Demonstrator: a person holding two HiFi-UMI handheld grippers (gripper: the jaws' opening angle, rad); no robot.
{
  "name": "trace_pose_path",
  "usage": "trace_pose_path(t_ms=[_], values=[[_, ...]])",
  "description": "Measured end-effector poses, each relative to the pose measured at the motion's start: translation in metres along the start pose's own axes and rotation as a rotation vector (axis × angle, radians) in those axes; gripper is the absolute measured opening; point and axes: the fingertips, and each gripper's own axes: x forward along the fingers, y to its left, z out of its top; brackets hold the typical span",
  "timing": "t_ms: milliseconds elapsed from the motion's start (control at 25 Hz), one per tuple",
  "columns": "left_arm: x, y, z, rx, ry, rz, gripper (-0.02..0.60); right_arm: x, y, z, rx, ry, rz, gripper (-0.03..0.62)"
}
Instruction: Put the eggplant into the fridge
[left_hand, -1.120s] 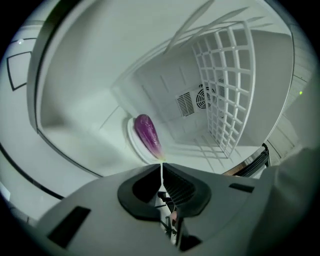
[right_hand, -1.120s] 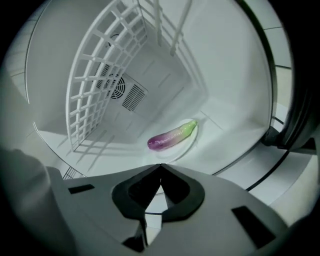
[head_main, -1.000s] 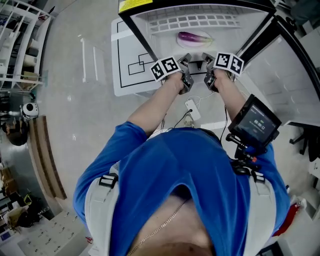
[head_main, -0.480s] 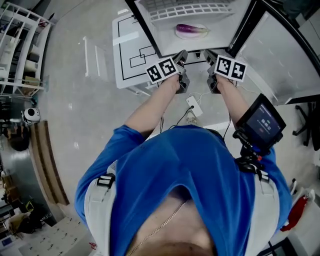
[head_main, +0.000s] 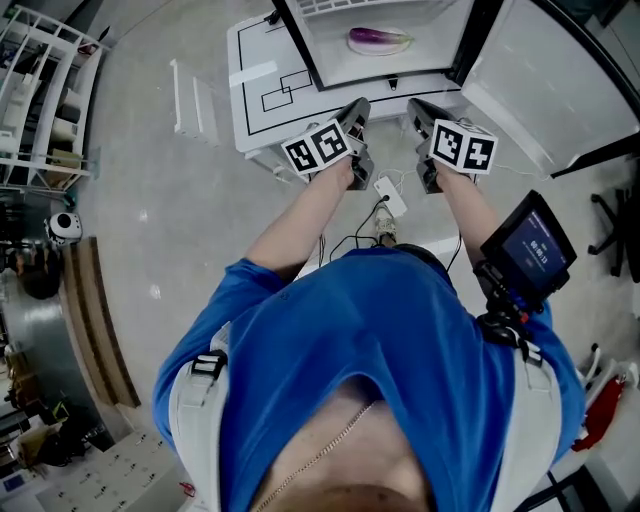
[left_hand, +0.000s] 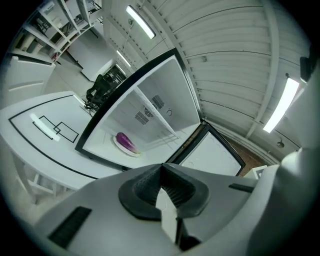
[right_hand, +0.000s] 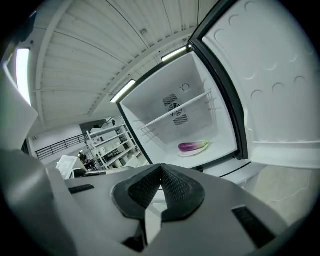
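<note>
**Eggplant inside open fridge, both grippers empty in front of it**

The eggplant (head_main: 378, 40) lies on its side on a white plate (right_hand: 196, 151) on the bottom floor of the fridge (head_main: 302, 48), below the fridge's wire shelf (right_hand: 175, 117). It is purple with a pale green end. It sits about mid-width in the compartment, clear of the walls.

The fridge door (head_main: 520, 90) is swung wide open on the fridge's right side.

The left gripper (head_main: 358, 106) is outside the fridge, in front of its opening and toward the left edge. Its jaws are together with nothing between them; the ribbed pads (left_hand: 175, 192) meet.

The right gripper (head_main: 413, 106) is also outside, in front of the opening and toward the door side. Its jaws are pressed together too and hold nothing. Neither gripper touches the eggplant or the fridge.

A white surface with black line markings (head_main: 262, 85) stands just left of the fridge. A white shelving rack (head_main: 40, 90) is well off to the fridge's left.
</note>
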Motion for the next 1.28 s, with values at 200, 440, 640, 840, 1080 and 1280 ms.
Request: trace_pose_path(t_ms=[200,440,640,840,1080,1280], values=[[-0.001,0.004,0.003,0.017,-0.004,-0.001,0.008,-0.002,-0.001,0.002,-0.024,-0.016,0.002,0.003],[-0.042,-0.038,-0.023,0.059,0.005,-0.016,0.008,-0.076,0.012,-0.010,-0.046,-0.048,-0.038,0.003],[-0.048,-0.037,-0.044,0.069,0.016,-0.018,0.008,-0.099,-0.010,-0.023,-0.061,-0.062,-0.084,0.003],[-0.045,-0.036,-0.043,0.075,0.000,-0.019,0.008,-0.107,-0.023,-0.021,-0.054,-0.081,-0.096,0.003],[-0.025,-0.060,-0.045,0.073,-0.021,-0.012,0.008,-0.132,-0.048,-0.001,-0.056,-0.094,-0.093,0.003],[-0.021,-0.057,-0.051,0.081,-0.008,-0.022,0.008,-0.141,-0.063,0.001,-0.060,-0.114,-0.121,0.003]])
